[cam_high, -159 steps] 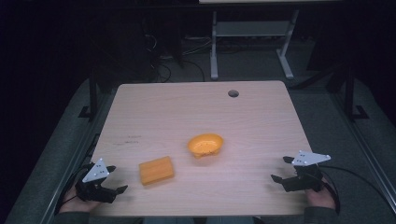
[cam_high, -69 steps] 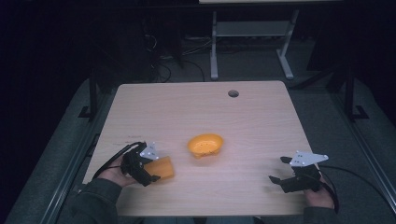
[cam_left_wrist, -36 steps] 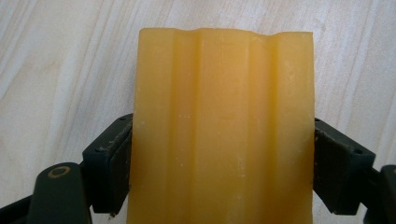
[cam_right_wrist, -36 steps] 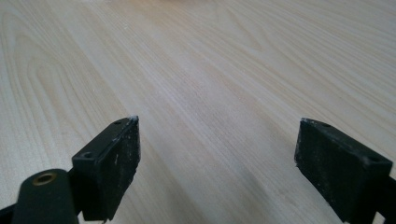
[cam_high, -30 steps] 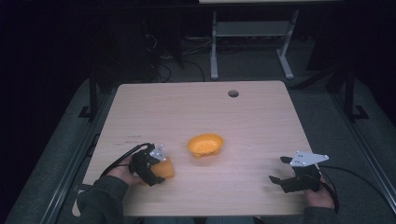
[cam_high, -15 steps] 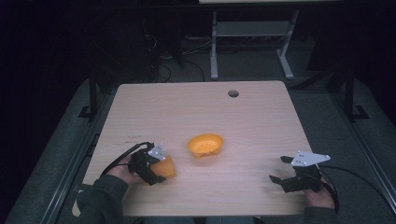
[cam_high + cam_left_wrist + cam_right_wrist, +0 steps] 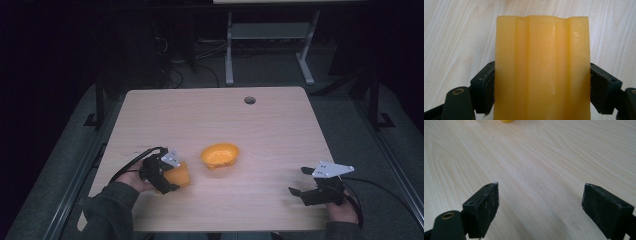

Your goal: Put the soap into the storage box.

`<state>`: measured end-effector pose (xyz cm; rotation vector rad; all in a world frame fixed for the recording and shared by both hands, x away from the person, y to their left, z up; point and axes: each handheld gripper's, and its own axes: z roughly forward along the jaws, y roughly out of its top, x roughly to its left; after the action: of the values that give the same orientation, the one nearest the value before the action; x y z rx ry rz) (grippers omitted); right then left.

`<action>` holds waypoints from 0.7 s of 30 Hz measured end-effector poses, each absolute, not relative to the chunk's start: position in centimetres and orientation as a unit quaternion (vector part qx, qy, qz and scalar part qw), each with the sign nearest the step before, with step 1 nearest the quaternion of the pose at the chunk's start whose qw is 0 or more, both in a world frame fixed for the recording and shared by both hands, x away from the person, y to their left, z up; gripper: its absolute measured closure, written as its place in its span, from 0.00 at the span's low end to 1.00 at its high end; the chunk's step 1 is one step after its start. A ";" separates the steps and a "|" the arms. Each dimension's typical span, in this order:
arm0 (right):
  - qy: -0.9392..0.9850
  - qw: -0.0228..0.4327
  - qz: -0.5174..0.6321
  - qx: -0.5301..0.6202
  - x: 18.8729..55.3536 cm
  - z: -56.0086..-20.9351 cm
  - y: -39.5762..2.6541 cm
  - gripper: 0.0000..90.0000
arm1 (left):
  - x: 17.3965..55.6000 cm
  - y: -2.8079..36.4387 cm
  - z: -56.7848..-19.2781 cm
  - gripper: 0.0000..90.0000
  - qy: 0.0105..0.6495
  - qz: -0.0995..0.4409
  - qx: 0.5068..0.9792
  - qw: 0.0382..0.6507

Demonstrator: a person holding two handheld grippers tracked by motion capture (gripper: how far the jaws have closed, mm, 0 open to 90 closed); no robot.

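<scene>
We see the left gripper point(image 7: 167, 175) with fingers clamped on the orange block point(image 7: 542, 67). The right gripper point(image 7: 306, 186) rests on the counter point(image 7: 260, 130), fingers apart.

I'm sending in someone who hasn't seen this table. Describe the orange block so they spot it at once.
On the wooden table, look to the near left part, where the left gripper is shut on the orange block. An orange bowl sits just to its right, apart from it. The block is flat-sided with ridges along its face, while the bowl is round and hollow.

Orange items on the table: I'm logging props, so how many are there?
2. An orange block sits clamped in the left gripper near the table's front left; an orange bowl rests just right of it, near the middle.
</scene>
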<state>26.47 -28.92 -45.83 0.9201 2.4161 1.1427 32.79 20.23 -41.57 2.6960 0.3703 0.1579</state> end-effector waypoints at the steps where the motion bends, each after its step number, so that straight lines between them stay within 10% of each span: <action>1: 0.845 0.156 0.399 0.321 26.5 -45.8 -28.9 0.15 | 32.8 20.2 -41.4 0.23 0.133 0.056 0.968 0.206; 21: 0.842 0.158 0.406 0.319 26.5 -45.7 -29.0 0.15 | 34.0 18.8 -39.1 0.23 0.114 0.066 0.968 0.214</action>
<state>26.47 -29.03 -45.68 0.9118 2.4087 1.1604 33.96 18.78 -39.07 2.6861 0.3163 0.1831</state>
